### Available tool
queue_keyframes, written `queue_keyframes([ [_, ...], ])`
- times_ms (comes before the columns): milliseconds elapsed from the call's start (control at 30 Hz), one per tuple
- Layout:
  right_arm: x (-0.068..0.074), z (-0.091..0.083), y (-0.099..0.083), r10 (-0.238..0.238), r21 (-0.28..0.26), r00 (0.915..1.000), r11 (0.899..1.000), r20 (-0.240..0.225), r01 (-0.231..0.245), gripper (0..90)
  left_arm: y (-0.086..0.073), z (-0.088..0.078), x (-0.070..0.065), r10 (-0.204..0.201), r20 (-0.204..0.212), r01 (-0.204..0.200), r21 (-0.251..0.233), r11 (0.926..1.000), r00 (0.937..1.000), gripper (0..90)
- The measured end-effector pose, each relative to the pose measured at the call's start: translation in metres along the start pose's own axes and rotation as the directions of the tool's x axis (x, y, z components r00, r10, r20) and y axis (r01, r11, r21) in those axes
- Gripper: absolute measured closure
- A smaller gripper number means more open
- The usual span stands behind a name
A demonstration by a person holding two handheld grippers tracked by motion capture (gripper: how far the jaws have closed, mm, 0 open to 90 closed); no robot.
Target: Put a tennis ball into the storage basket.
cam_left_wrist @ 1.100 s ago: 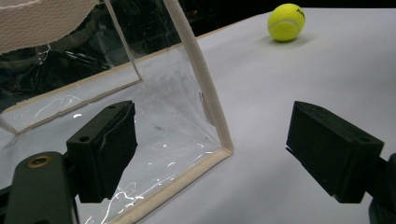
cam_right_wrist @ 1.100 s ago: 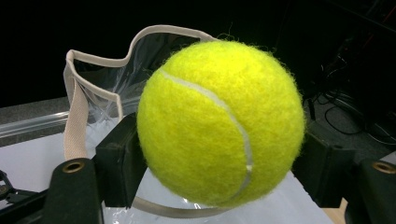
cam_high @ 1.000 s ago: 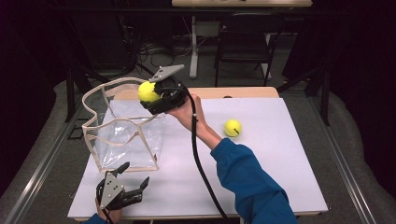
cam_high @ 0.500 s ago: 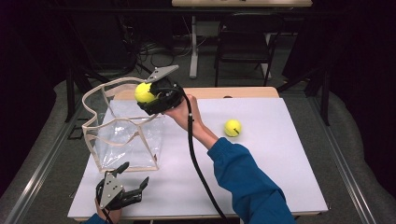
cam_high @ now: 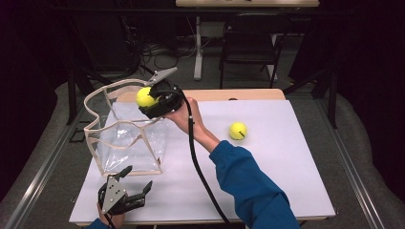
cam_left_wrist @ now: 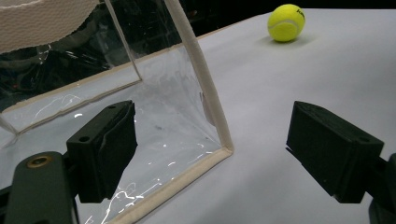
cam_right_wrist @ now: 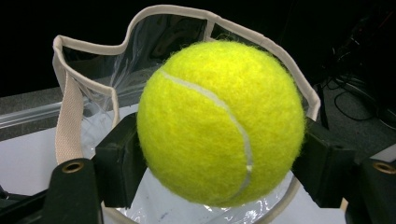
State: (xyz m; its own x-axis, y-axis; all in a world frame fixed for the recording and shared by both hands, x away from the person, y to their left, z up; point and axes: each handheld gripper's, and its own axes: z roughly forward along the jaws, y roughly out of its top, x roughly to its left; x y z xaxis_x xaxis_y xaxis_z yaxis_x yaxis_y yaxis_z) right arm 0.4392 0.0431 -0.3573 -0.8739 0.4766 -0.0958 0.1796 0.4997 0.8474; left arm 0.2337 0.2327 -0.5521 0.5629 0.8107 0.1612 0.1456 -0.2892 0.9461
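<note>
The step in hand looks like loading balls into the clear bag (cam_high: 126, 138), which stands open near the left edge of the table (cam_high: 286, 191), closer to the far left corner. The right gripper (cam_high: 152, 101) is clamped on 1 ball (cam_high: 144, 97) and holds it above the bag's far rim, at the side nearer the table's middle. The left gripper (cam_high: 128, 191) sits low at the near left corner, jaws spread wide and holding nothing, just in front of the bag's near bottom edge. A 2nd ball (cam_high: 237, 130) lies loose on the table, right of centre and well apart from the bag. The next move probably calls for carrying the held ball a little further over the mouth, clear of the cream rim and strap, then parting the jaws so it drops inside; the floppy rim could catch it if it is released too near the edge. The high view gives the whole layout and the person's blue sleeve (cam_high: 253, 191). The right gripper view shows the ball (cam_right_wrist: 219, 123) squeezed between both jaws with the bag mouth (cam_right_wrist: 187, 14) beyond and below it, and no ball is visible inside there. The left gripper view shows its open jaws straddling the bag's near corner seam (cam_left_wrist: 212, 107) without touching it, and the loose ball (cam_left_wrist: 286, 22) far off.
</note>
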Motion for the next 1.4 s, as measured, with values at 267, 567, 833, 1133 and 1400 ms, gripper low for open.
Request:
queue_keyframes([
  [267, 0.001, 0.006, 0.001, 0.005, 0.041, 1.0, 0.999, 0.0, -0.005, 25.9, 0.0, 0.0, 0.0, 0.0, 0.0, 0.0, 0.0, 1.0, 1.0, 15.9],
  [567, -0.001, 0.009, 0.0, 0.007, 0.073, 1.0, 0.997, 0.002, -0.007, 25.9, 0.0, 0.0, -0.001, 0.001, 0.001, -0.001, 0.002, 1.0, 1.0, 15.9],
  [833, -0.001, 0.013, -0.001, 0.023, 0.098, 0.9997, 0.995, 0.004, -0.023, 25.7, 0.0, 0.0, 0.0, 0.001, 0.001, -0.001, 0.001, 1.0, 1.0, 15.9],
  [1133, 0.0, 0.017, -0.001, 0.027, 0.123, 0.9996, 0.992, 0.0, -0.027, 25.6, 0.0, 0.0, 0.0, 0.0, 0.002, 0.0, 0.002, 1.0, 1.0, 15.9],
  [1400, 0.001, 0.02, -0.001, 0.037, 0.147, 0.9993, 0.988, 0.0, -0.036, 25.5, 0.0, 0.0, -0.001, 0.001, 0.002, -0.001, 0.002, 1.0, 1.0, 15.9],
])
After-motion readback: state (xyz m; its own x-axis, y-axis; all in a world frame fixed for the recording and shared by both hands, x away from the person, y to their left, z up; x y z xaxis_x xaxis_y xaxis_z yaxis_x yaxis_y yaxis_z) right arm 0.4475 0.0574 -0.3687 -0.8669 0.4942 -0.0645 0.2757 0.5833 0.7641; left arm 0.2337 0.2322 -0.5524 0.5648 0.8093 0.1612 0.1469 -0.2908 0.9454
